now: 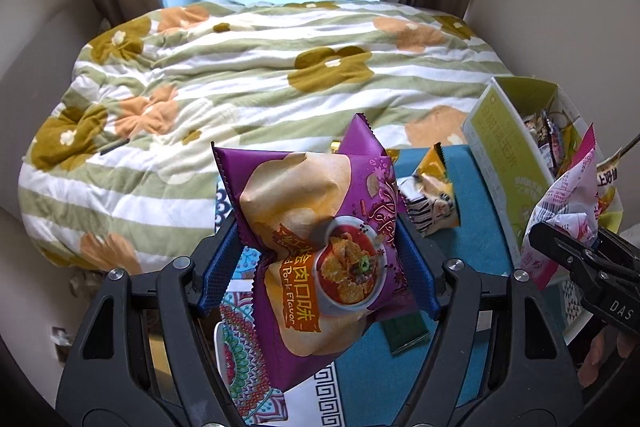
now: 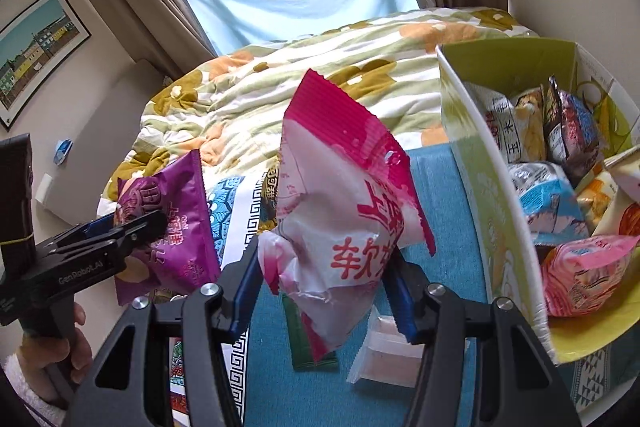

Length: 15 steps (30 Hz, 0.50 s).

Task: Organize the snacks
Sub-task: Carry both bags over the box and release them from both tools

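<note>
Snacks first: we hold a purple chip bag [image 1: 320, 247] pinched between the blue pads of our left tool [image 1: 320, 259], lifted clear of the teal tabletop [image 1: 460, 307]. Just beyond that tool, to its right, an orange snack packet [image 1: 434, 195] sits on the cloth; under the bag's right edge lies a green sachet [image 1: 408, 335]. Farther right, our right tool [image 2: 324, 267] is clamped tight on a pink-and-white snack pouch [image 2: 340, 203], also raised off the tabletop. Below that tool we note a clear packet [image 2: 384, 351]. To its right stands a green cardboard box [image 2: 492, 227], open-topped and already holding several packets, a pink one [image 2: 584, 271] nearest. A flowered quilt [image 1: 240, 75] covers the bed beyond both tools.
</note>
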Motion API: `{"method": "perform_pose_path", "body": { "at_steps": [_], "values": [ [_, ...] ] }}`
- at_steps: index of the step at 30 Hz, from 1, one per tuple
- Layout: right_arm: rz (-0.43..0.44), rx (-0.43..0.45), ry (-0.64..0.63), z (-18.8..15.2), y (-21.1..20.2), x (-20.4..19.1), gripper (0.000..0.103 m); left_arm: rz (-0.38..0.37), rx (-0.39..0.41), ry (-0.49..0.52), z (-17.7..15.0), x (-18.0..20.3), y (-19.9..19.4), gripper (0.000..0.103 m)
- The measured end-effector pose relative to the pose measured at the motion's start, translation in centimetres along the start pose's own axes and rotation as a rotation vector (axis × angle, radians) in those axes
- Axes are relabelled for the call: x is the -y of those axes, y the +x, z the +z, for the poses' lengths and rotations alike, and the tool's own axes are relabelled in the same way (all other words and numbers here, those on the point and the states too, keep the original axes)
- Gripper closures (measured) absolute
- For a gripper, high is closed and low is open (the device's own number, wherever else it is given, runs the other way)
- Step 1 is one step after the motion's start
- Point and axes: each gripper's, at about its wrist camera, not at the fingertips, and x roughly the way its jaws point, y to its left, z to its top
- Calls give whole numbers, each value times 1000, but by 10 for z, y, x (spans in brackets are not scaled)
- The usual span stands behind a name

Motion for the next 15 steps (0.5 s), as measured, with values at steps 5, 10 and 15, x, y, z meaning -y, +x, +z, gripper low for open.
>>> {"method": "perform_pose_path", "body": {
  "at_steps": [5, 10, 15],
  "values": [
    [15, 46, -22, 21, -38, 21, 51, -42, 69, 29, 33, 53, -19, 33],
    [1, 92, -50, 45, -78, 59, 51, -102, 114, 39, 61, 122, -28, 33],
    [-15, 98, -82, 75, -107, 109, 51, -148, 127, 56, 84, 199, -19, 33]
  ]
}}
